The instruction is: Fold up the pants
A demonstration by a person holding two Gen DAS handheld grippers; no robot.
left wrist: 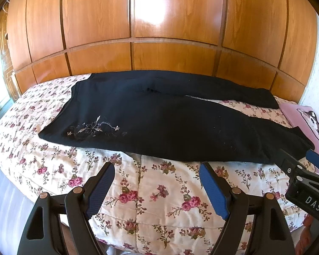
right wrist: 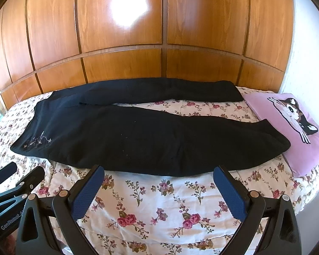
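Observation:
Black pants (left wrist: 159, 121) lie flat on a floral bedspread (left wrist: 151, 182), waistband to the left with pale embroidery (left wrist: 93, 127) near the hip, both legs stretched to the right and slightly apart. They also show in the right wrist view (right wrist: 142, 133). My left gripper (left wrist: 156, 170) is open and empty, just short of the pants' near edge. My right gripper (right wrist: 159, 172) is open and empty, at the near edge of the front leg. It shows in the left wrist view (left wrist: 299, 159) at the right.
A pink cushion with a cat picture (right wrist: 291, 125) lies at the right end of the bed, touching the front leg's hem. A glossy wooden panelled wall (right wrist: 159, 31) runs behind the bed. The bedspread (right wrist: 159, 208) drops off toward me.

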